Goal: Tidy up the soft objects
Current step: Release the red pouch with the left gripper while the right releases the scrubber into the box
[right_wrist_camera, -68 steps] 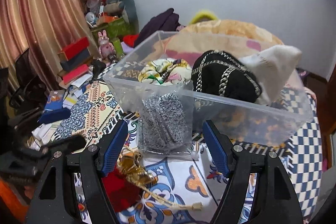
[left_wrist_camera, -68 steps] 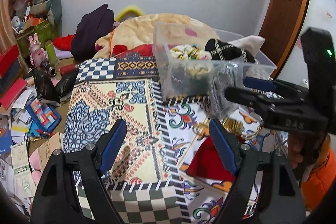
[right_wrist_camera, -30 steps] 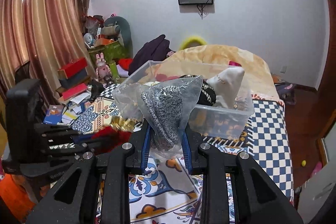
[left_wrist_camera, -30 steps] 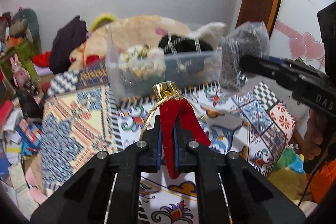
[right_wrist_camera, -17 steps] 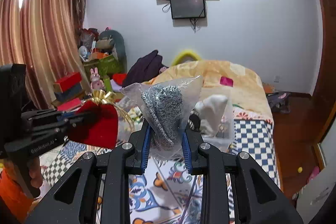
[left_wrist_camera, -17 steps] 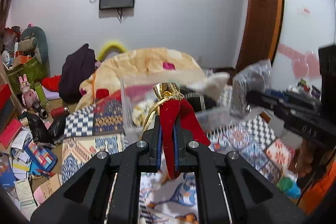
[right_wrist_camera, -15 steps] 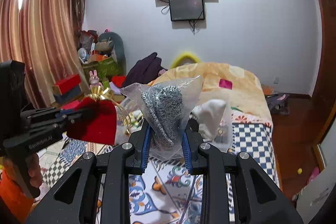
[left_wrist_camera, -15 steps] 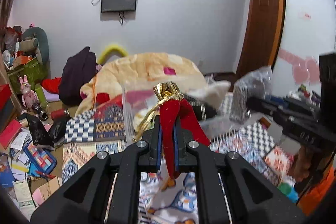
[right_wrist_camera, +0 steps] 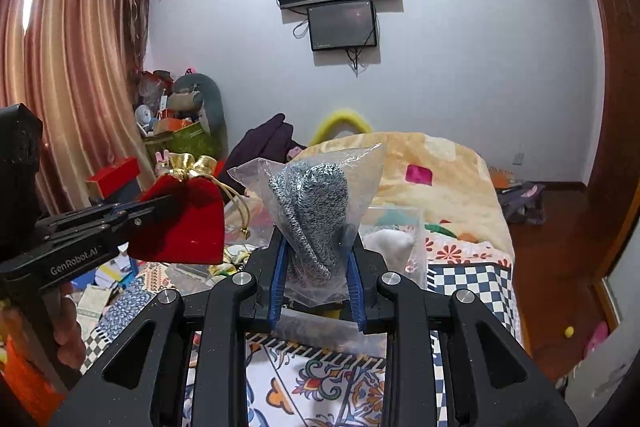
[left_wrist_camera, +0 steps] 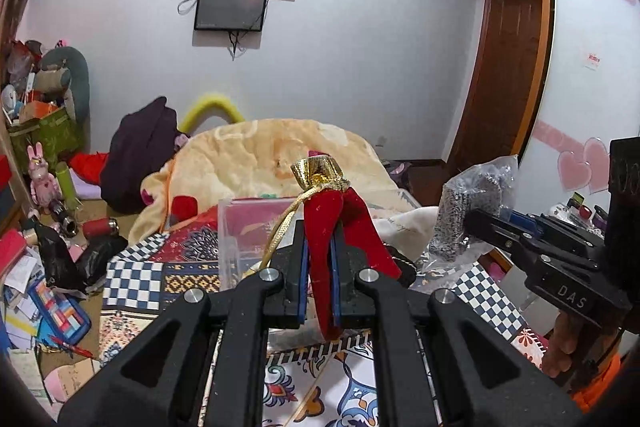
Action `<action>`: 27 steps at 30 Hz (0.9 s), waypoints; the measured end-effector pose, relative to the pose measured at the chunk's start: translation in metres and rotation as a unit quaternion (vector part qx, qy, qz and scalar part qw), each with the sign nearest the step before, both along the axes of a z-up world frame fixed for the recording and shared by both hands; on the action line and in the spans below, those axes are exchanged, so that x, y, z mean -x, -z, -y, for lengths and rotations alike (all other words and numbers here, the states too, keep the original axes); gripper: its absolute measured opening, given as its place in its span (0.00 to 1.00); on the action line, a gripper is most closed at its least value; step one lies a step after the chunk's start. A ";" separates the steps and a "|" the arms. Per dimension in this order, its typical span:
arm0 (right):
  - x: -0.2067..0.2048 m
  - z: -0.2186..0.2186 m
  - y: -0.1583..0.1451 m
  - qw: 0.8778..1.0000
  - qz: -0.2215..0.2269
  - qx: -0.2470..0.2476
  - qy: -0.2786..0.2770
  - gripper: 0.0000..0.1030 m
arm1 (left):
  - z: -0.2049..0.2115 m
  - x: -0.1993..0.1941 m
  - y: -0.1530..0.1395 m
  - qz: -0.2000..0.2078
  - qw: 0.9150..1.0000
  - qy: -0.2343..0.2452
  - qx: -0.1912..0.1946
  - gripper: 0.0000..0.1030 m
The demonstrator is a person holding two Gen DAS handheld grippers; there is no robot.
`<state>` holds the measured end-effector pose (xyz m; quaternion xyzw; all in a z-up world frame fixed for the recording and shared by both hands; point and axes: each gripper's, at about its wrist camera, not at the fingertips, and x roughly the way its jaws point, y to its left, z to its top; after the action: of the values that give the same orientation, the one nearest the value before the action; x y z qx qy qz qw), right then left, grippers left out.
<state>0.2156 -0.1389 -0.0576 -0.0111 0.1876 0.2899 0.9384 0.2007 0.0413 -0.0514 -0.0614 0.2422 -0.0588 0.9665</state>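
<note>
My left gripper (left_wrist_camera: pixel 319 259) is shut on a red velvet pouch (left_wrist_camera: pixel 324 227) with a gold top and gold cord, held up in the air; the pouch also shows in the right wrist view (right_wrist_camera: pixel 180 223). My right gripper (right_wrist_camera: pixel 316 267) is shut on a clear bag of grey metallic scrubbers (right_wrist_camera: pixel 312 211), also lifted; the bag shows at the right of the left wrist view (left_wrist_camera: pixel 468 215). The clear plastic bin (left_wrist_camera: pixel 240 231) sits below and just beyond both grippers, with a white soft item (right_wrist_camera: pixel 390 243) in it.
The bin stands on a patterned cloth (left_wrist_camera: pixel 132 279) over a table. A yellow blanket (left_wrist_camera: pixel 256 155) covers the bed behind. Clutter of books and toys (left_wrist_camera: pixel 40 267) lies on the floor at left. A wooden door (left_wrist_camera: pixel 504 67) stands at right.
Both grippers, open over the table 2.3 s ago, closed on the pouch and the scrubber bag, lifted them and moved closer over the bin.
</note>
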 end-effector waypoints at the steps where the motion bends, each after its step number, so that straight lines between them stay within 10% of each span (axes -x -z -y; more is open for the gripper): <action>1: -0.002 -0.001 0.002 1.000 -0.002 0.003 0.003 0.24 | 0.001 -0.004 0.004 -0.004 1.000 -0.001 -0.002 0.08; 18: -0.034 -0.009 0.039 0.997 -0.066 0.038 0.023 0.24 | 0.013 -0.037 0.062 -0.075 0.997 -0.006 -0.029 0.08; 27: -0.036 -0.004 0.039 0.995 -0.090 0.035 0.014 0.34 | 0.007 -0.032 0.063 -0.085 0.996 -0.013 -0.023 0.34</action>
<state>0.2516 -0.1349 -0.0964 -0.0147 0.2813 0.2703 0.9206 0.2329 0.0340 -0.1142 -0.0468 0.3243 -0.0355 0.9441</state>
